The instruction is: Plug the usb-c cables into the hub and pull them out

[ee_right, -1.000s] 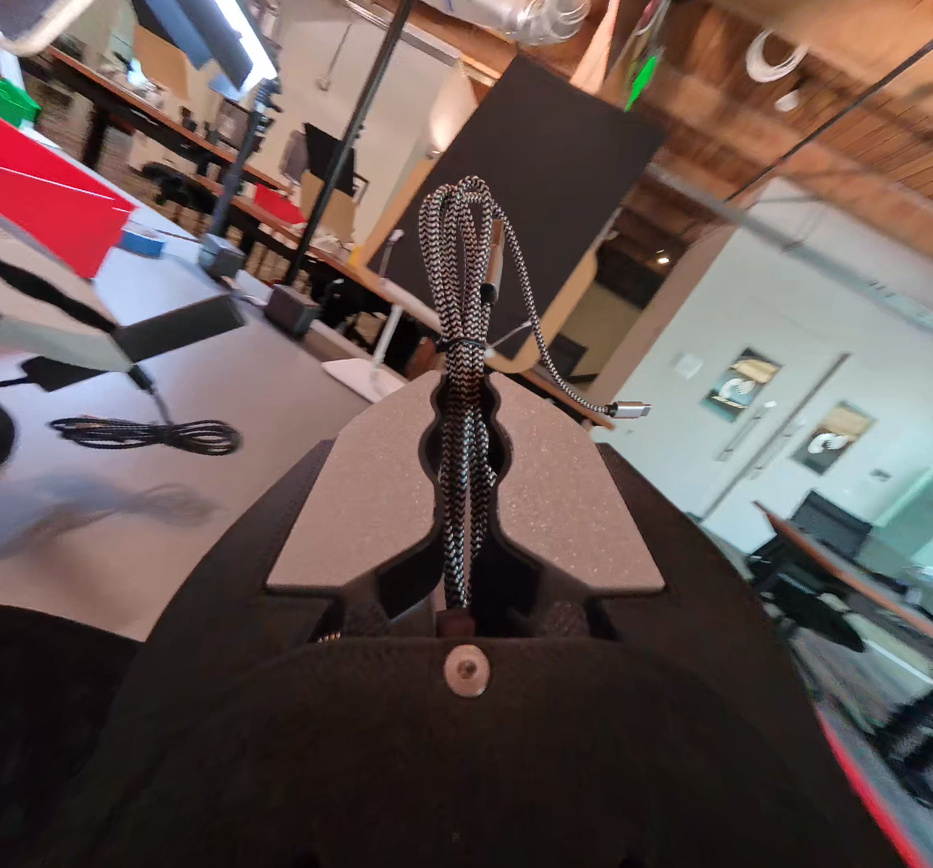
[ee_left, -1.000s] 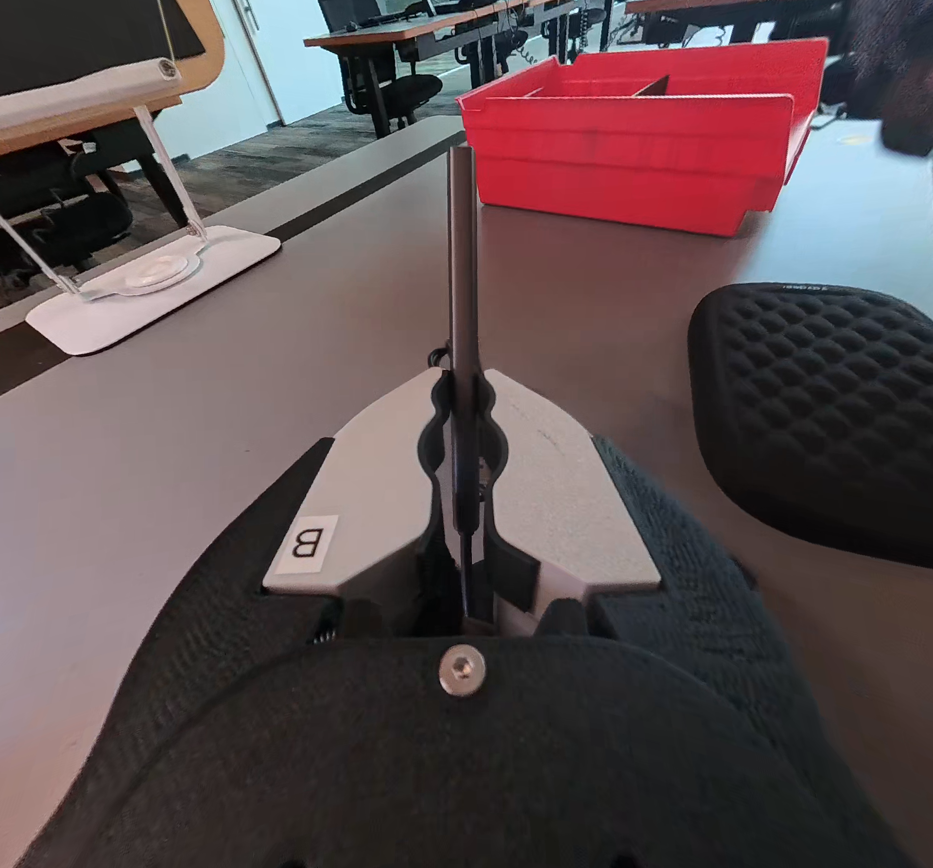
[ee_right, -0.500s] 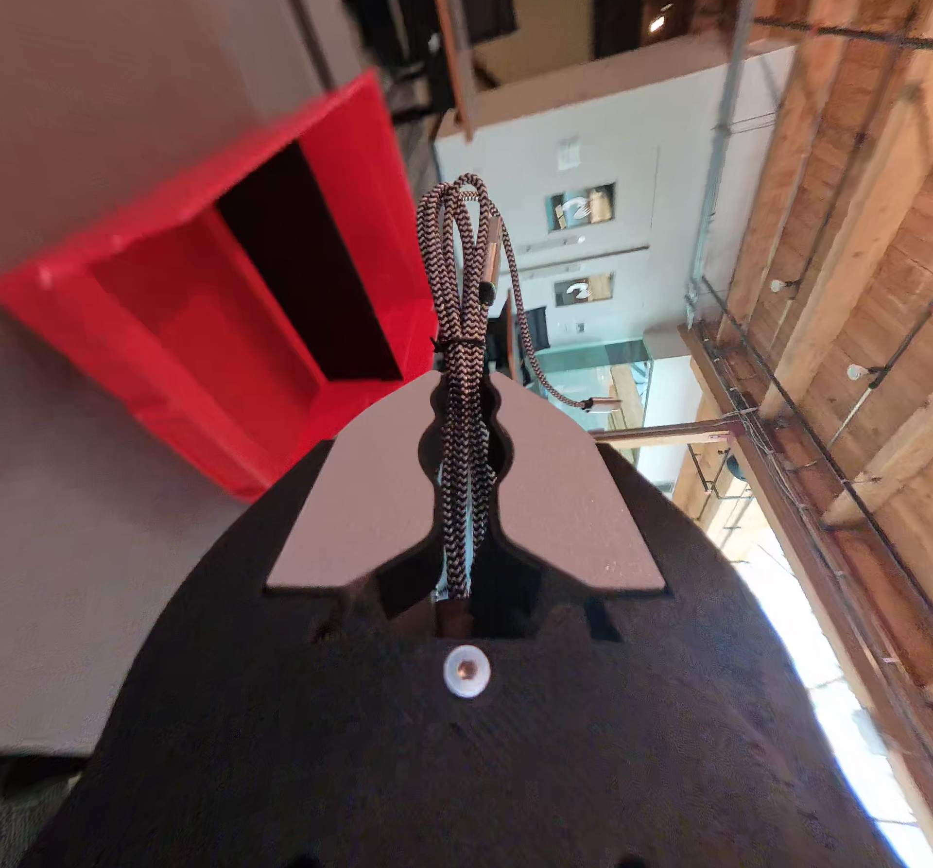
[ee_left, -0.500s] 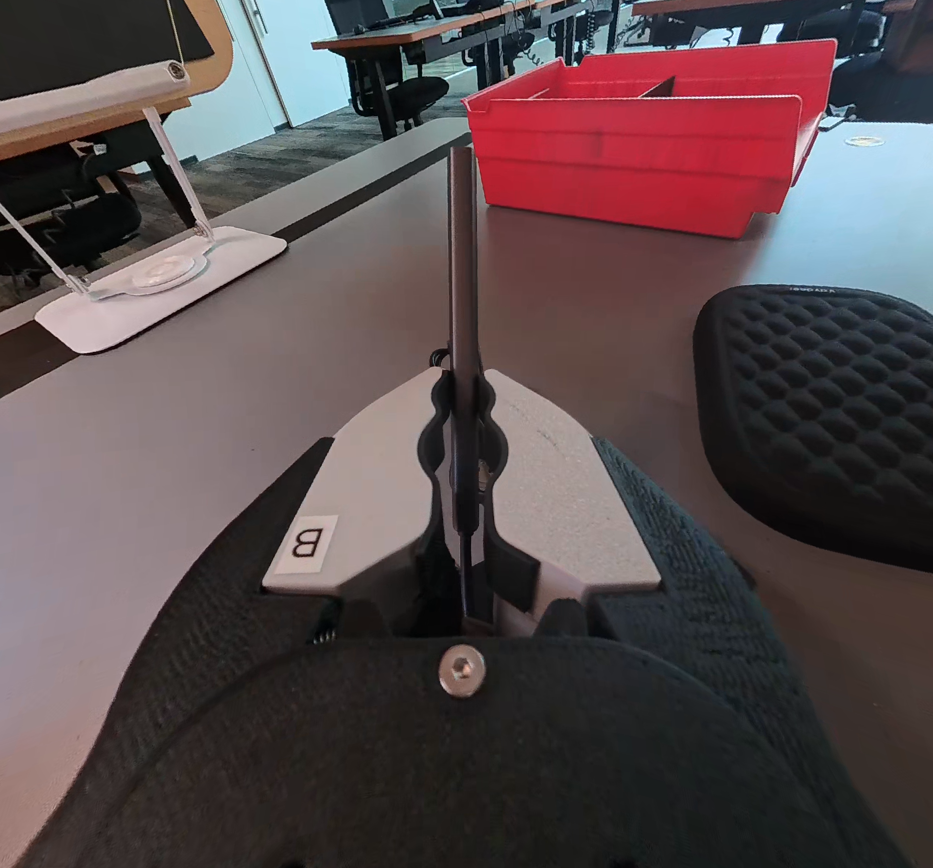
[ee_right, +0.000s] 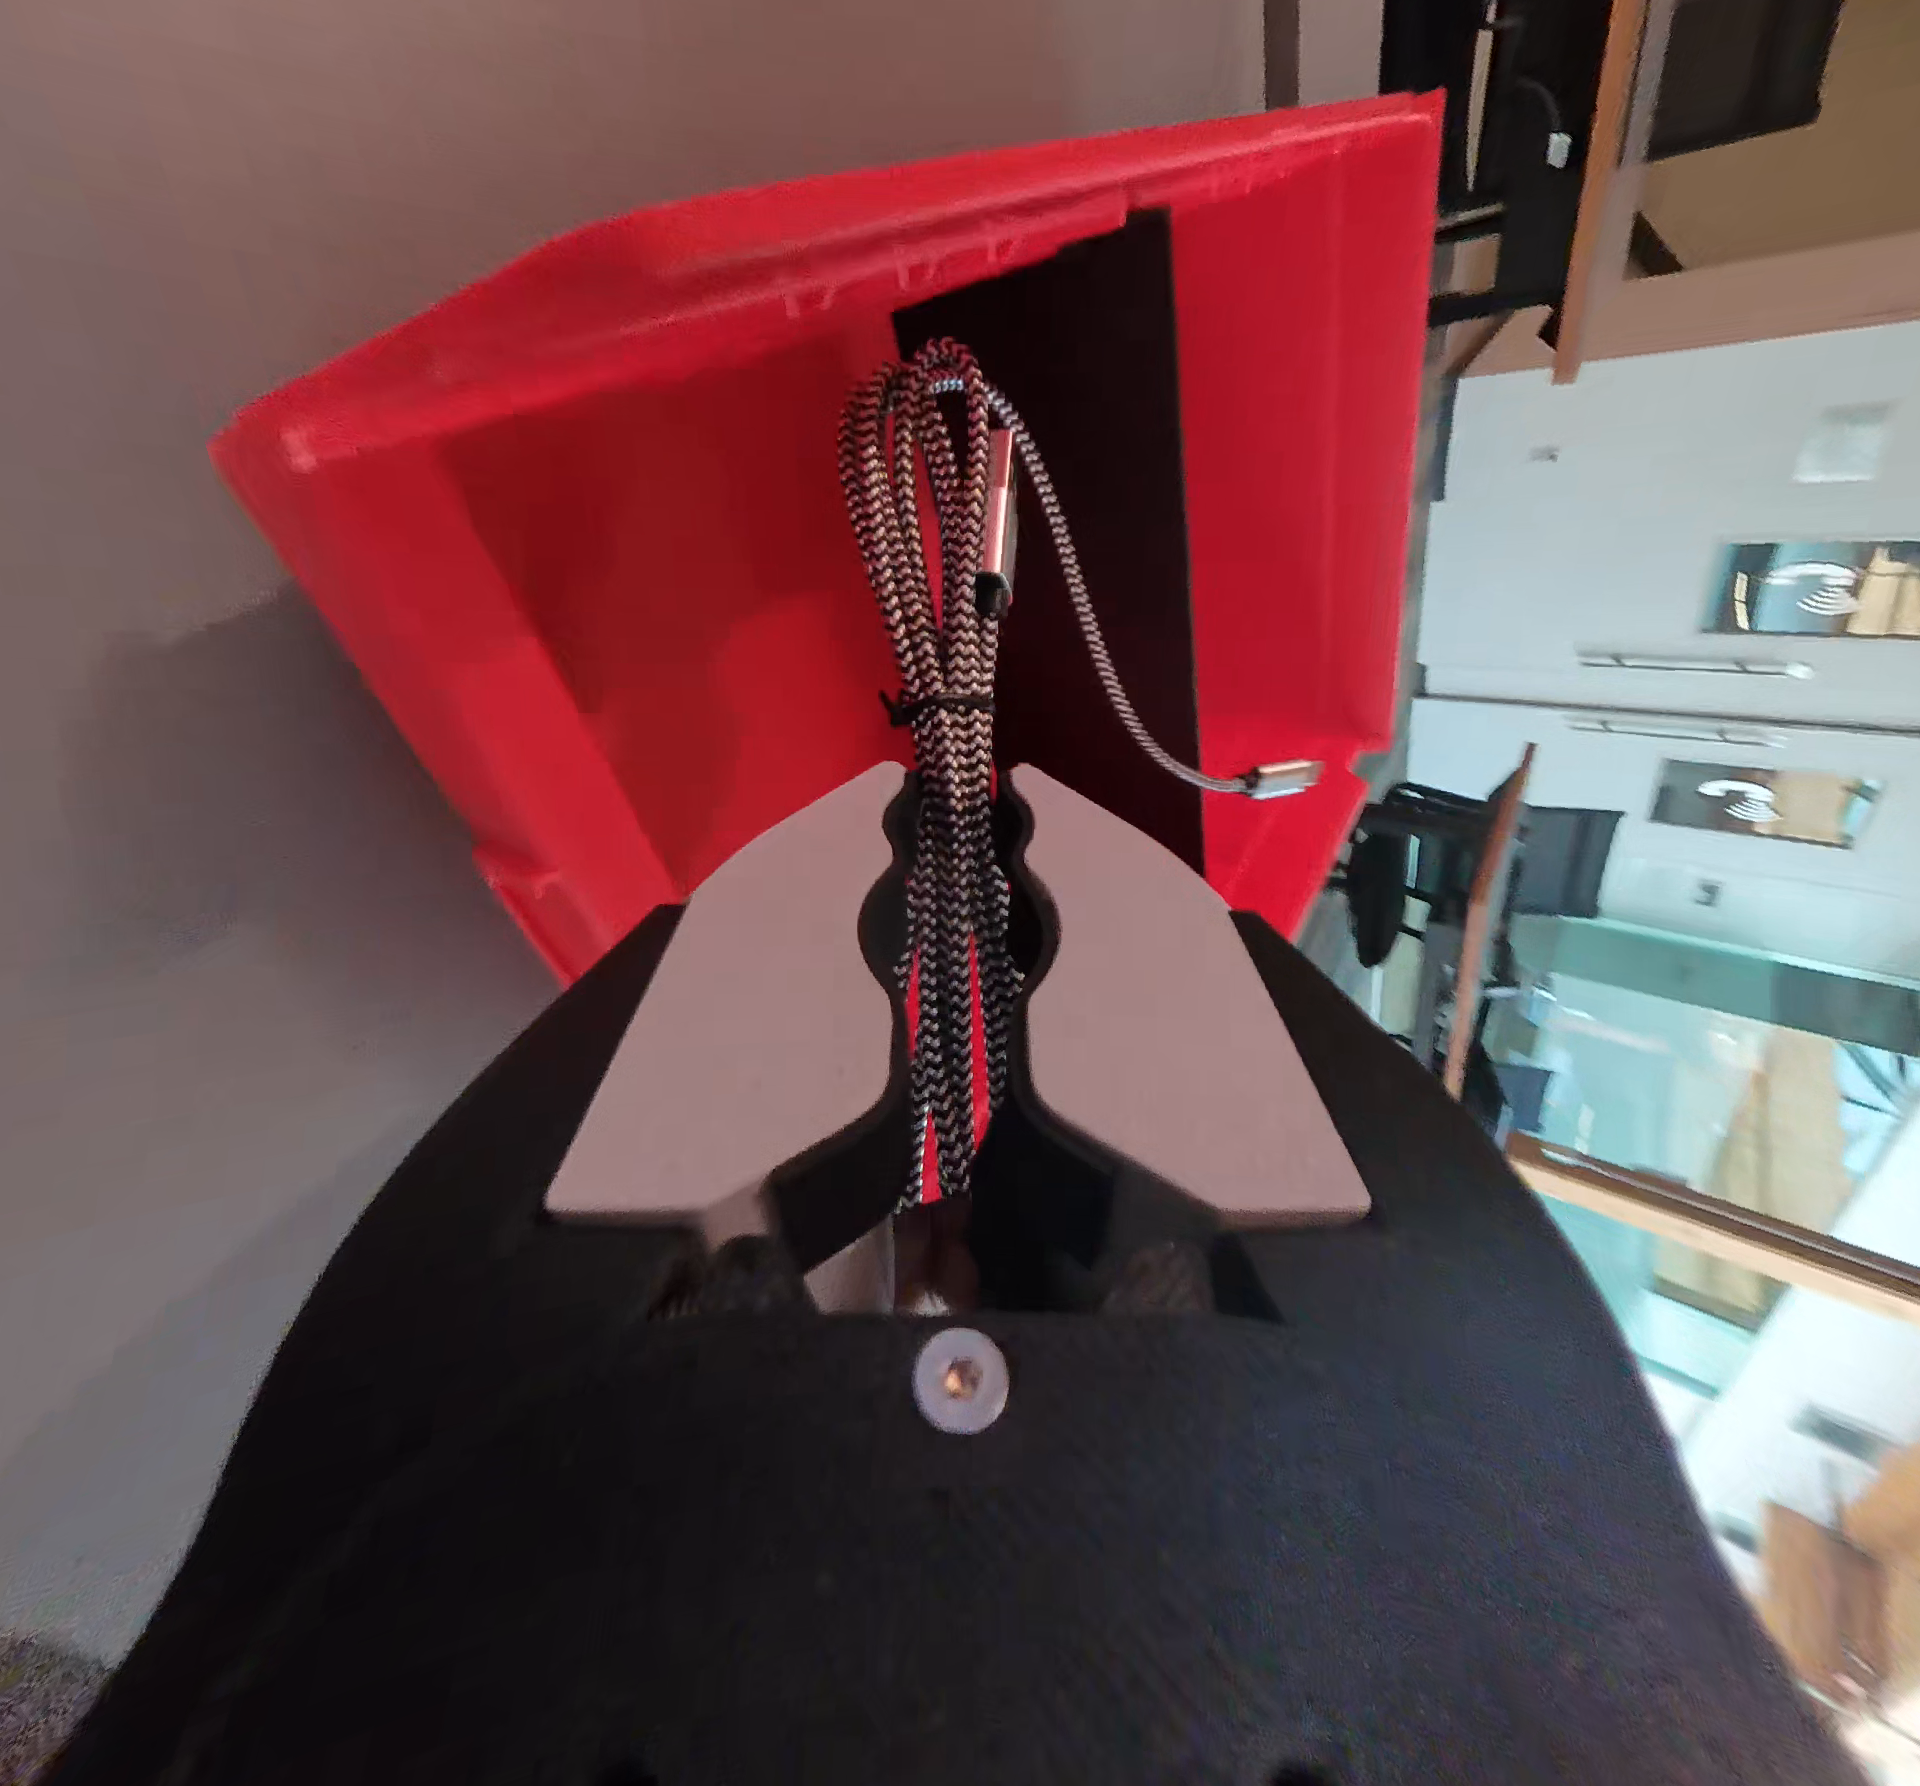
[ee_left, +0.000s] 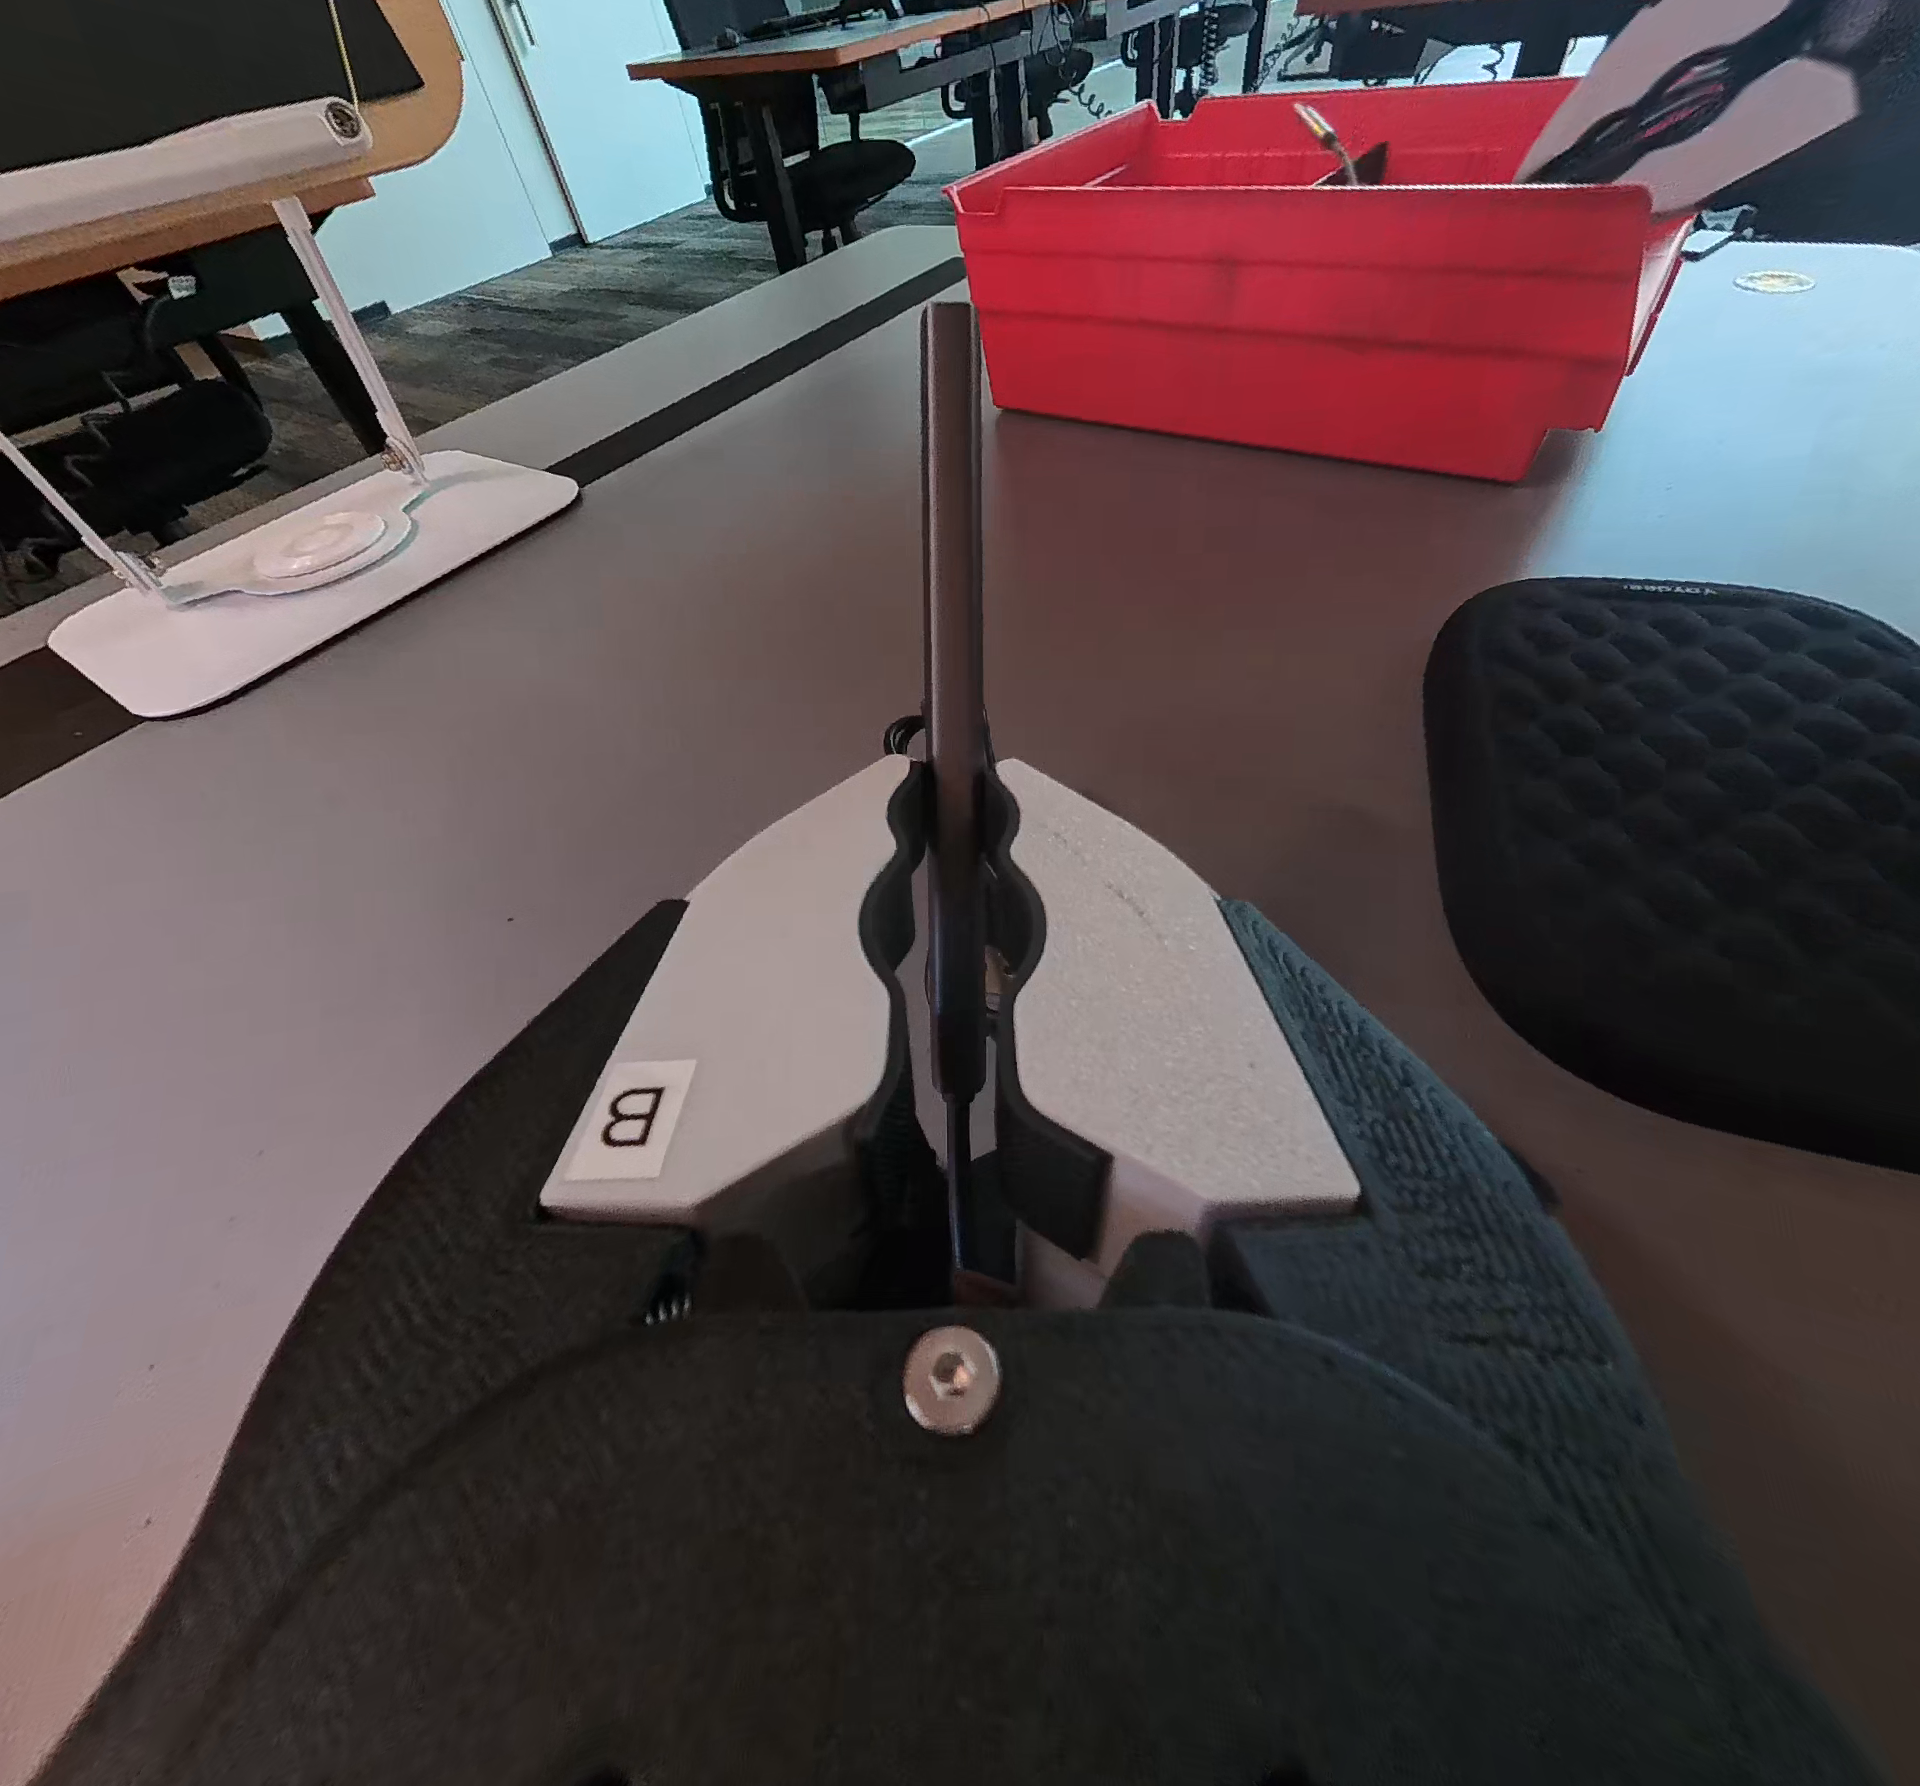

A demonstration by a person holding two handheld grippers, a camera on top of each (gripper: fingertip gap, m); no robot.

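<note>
My left gripper (ee_left: 953,780) is shut on a slim dark grey hub (ee_left: 952,531), held edge-on above the grey table (ee_left: 416,801); the hub sticks out past the fingertips toward the red bin (ee_left: 1288,323). My right gripper (ee_right: 956,780) is shut on a bundled black-and-white braided usb-c cable (ee_right: 940,614), tied with a thin black tie, one silver plug (ee_right: 1283,780) hanging loose. The right wrist view is rolled sideways and the cable hangs over the bin's open inside (ee_right: 675,593). In the left wrist view the right gripper (ee_left: 1704,115) shows over the bin's far right side, with a plug end (ee_left: 1311,121) sticking up.
A black divider (ee_right: 1101,541) splits the bin. A black padded cushion (ee_left: 1683,853) lies on the table to the right. A white flat base (ee_left: 312,573) of a stand sits at the table's left edge. Office desks and chairs (ee_left: 790,74) stand beyond. About 40 cm separates my left fingertips from my right.
My right gripper has swung with the cable bundle from pointing up at the room to over the red bin, and now shows in the left wrist view. The left gripper and hub have barely moved.
</note>
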